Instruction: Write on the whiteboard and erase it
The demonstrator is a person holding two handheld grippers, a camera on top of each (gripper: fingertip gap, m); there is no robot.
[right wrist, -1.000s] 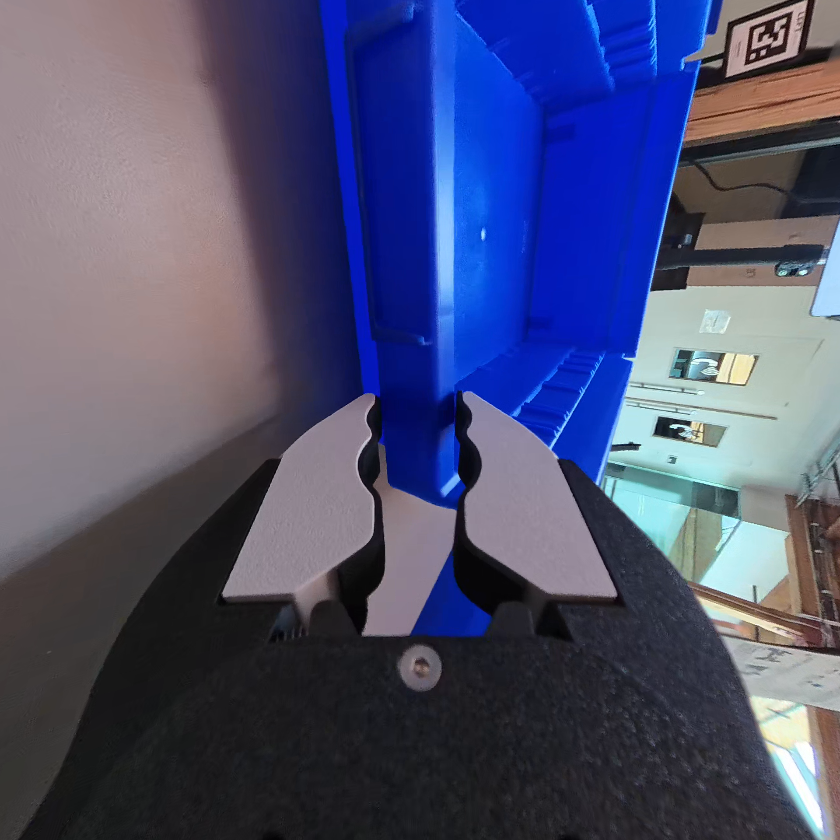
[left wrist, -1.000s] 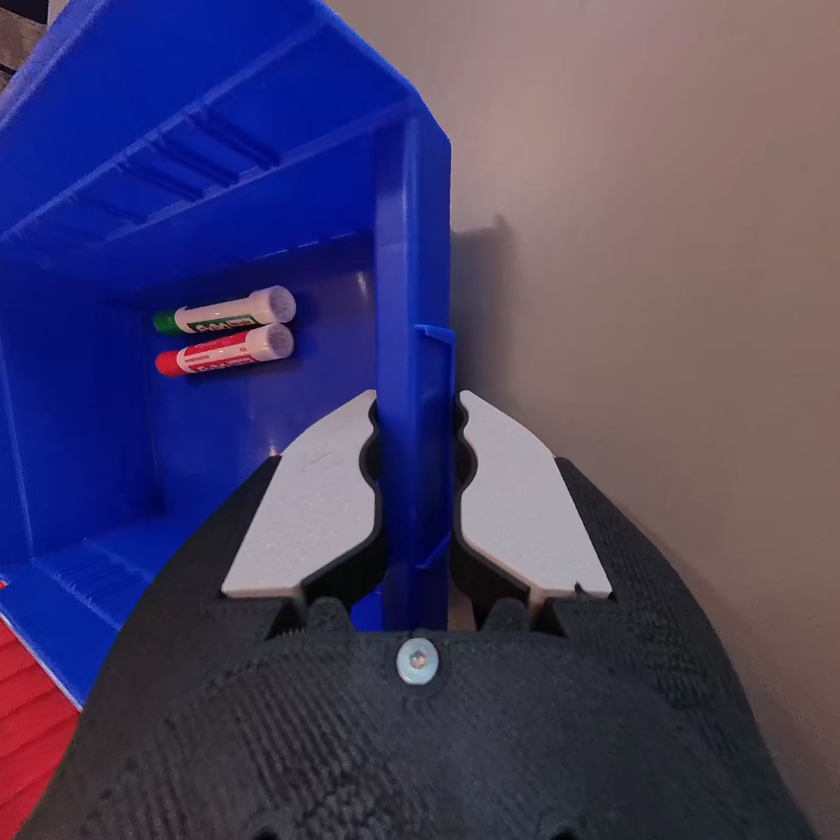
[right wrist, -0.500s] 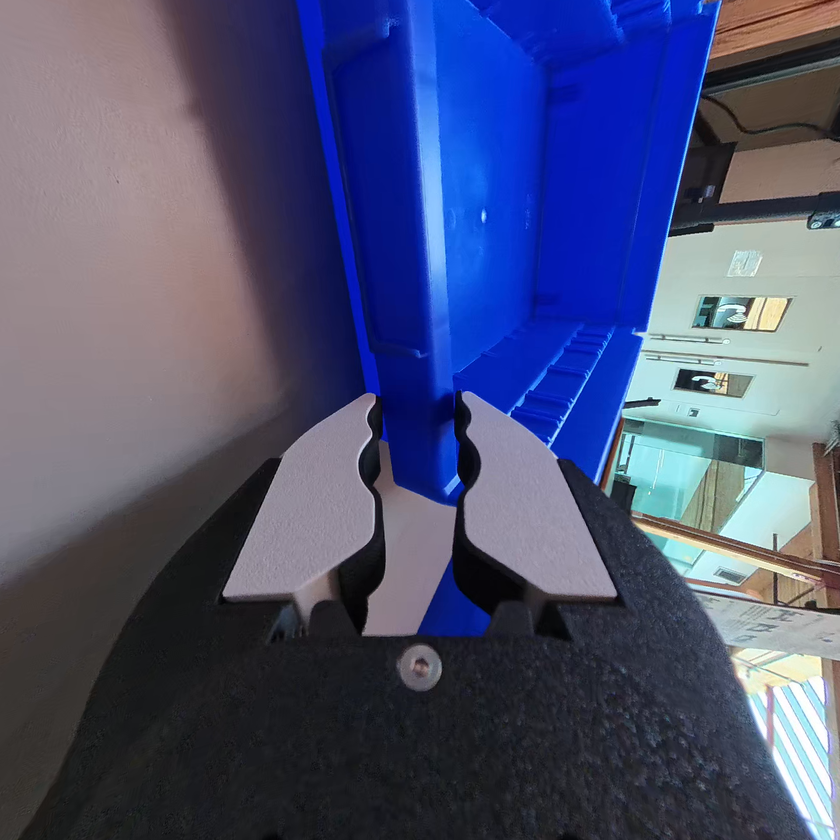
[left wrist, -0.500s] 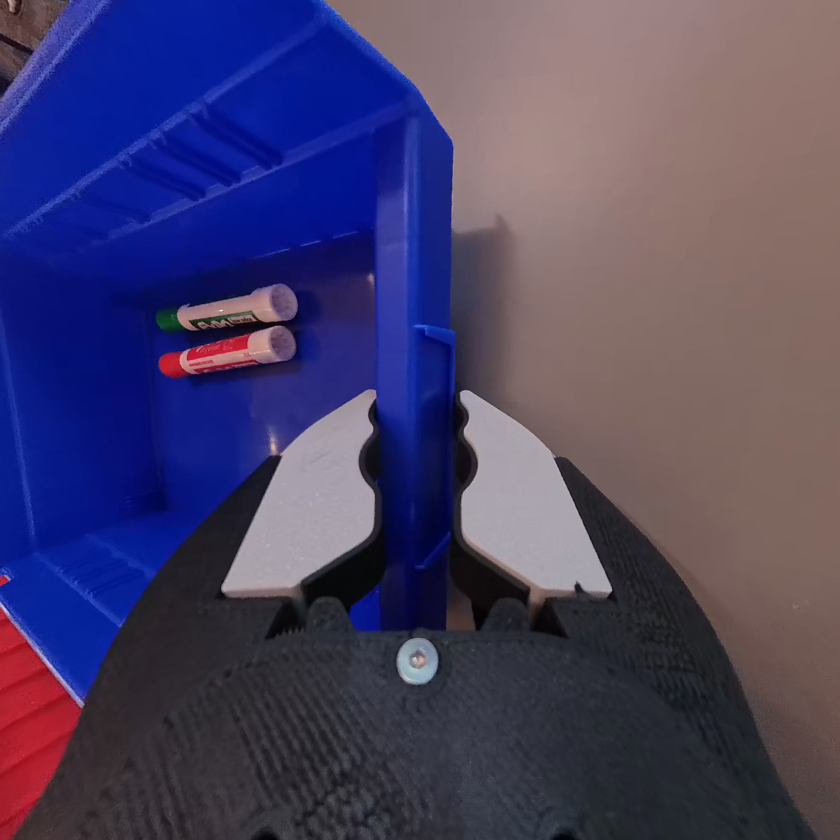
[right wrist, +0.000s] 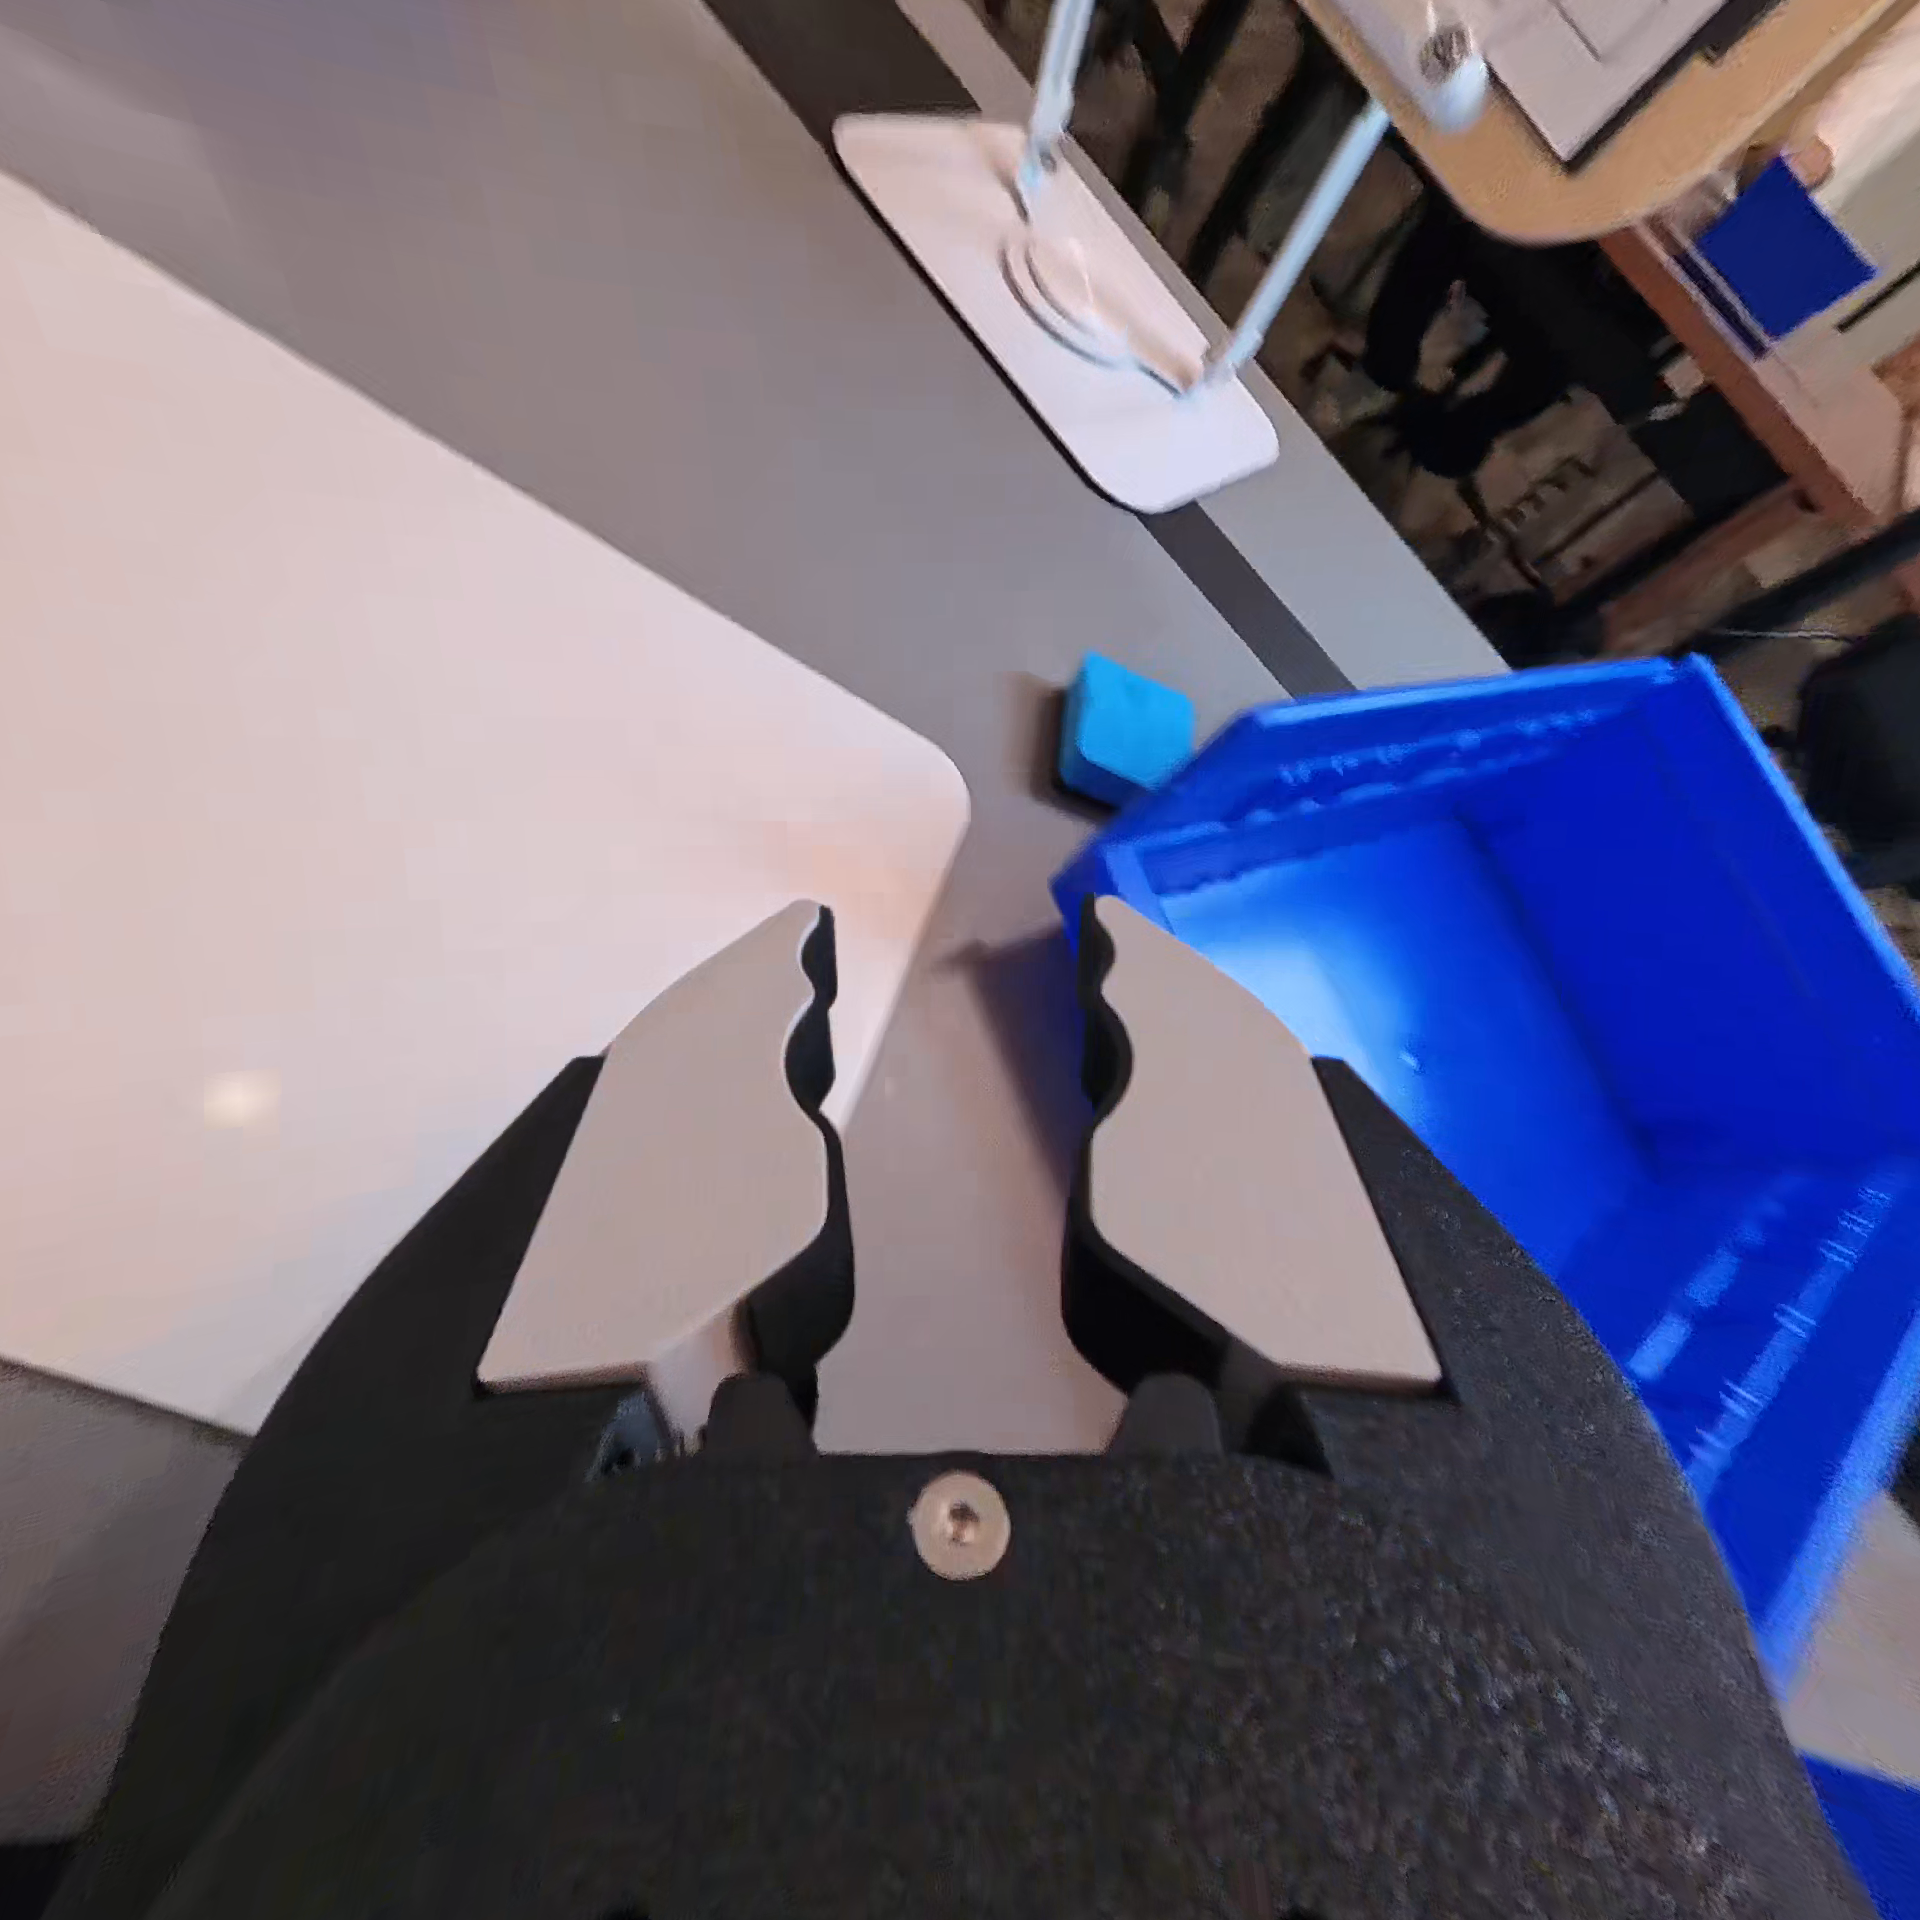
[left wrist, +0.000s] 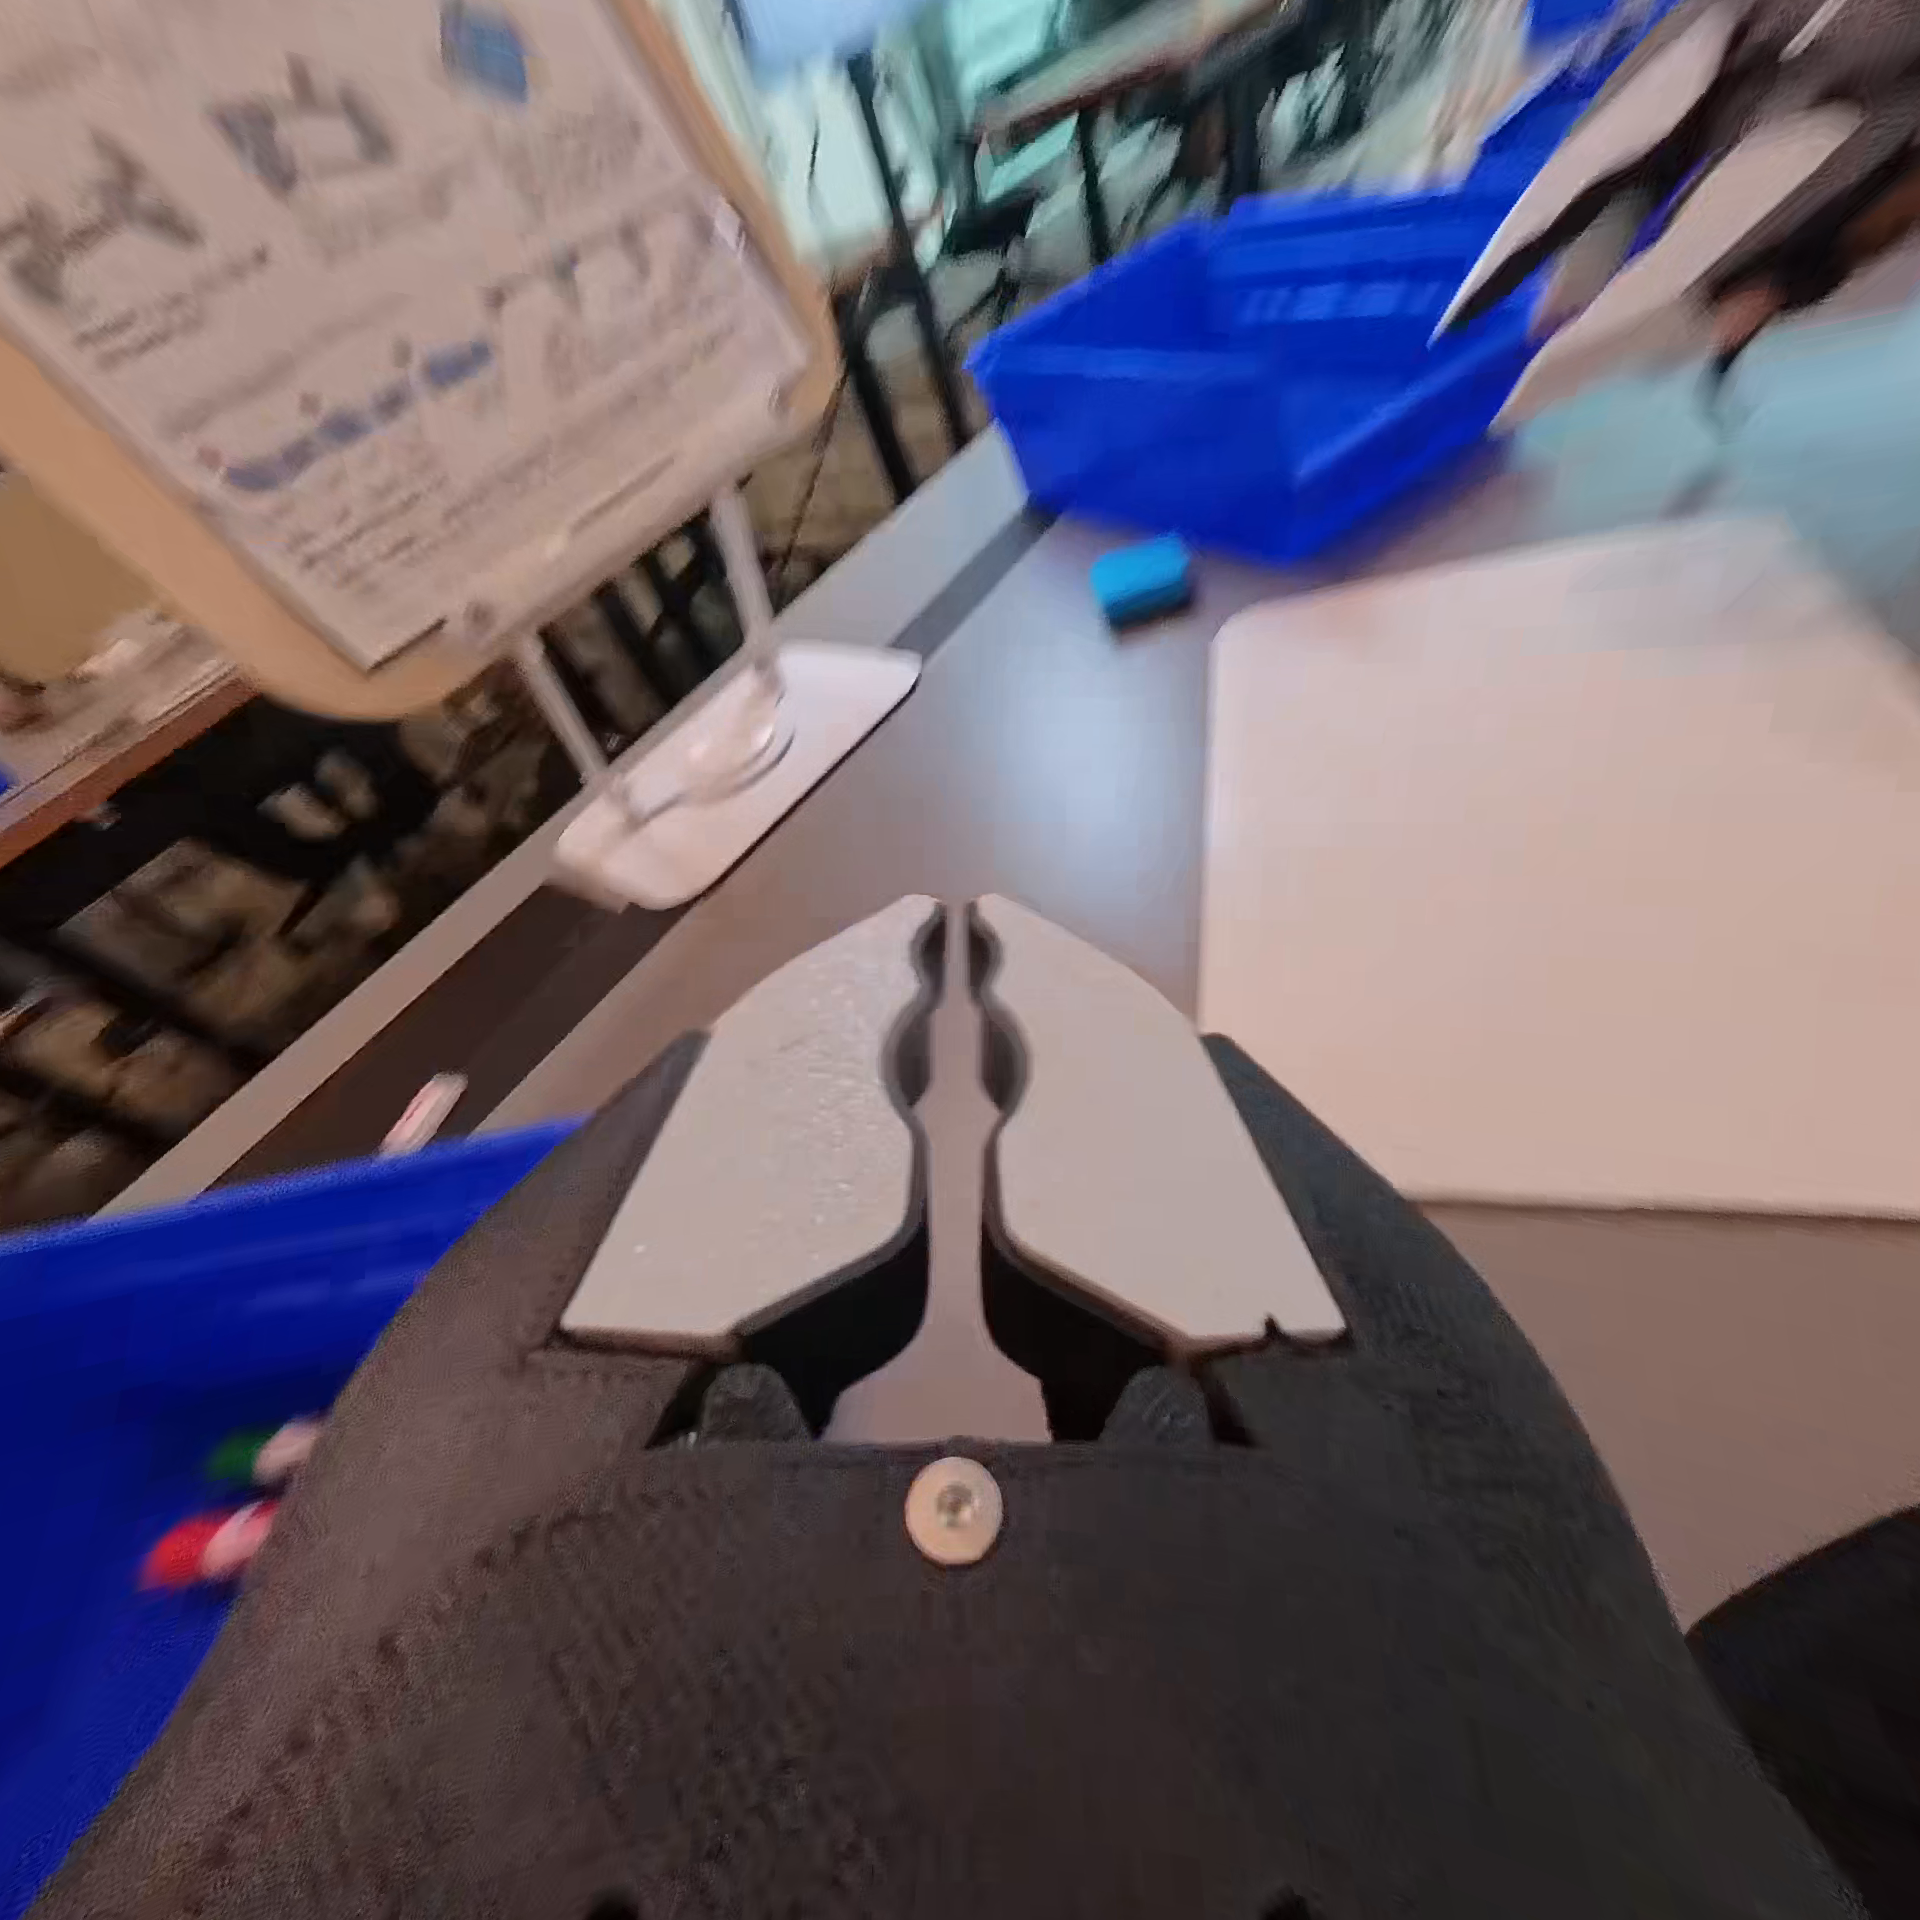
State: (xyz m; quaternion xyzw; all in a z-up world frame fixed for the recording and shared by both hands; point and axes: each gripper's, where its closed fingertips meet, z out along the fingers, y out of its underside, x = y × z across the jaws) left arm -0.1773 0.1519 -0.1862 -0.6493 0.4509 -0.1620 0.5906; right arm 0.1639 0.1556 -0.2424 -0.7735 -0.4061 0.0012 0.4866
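Two markers (left wrist: pixel 223 1507), left view only

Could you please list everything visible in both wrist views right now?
Whiteboard: one, white, blank, flat on the table.
Eraser: one, light blue, on the table beside the far bin.
Bins: two, blue; far bin past the whiteboard's corner, looks empty; near bin at lower left of the left view.
Markers: two, green and red, in the near bin, blurred.
Sign stand: one, white base with metal rods, at the table edge.
Table: one, grey.
Left gripper: black with grey fingers, shut, empty.
Right gripper: same colours, open, empty.
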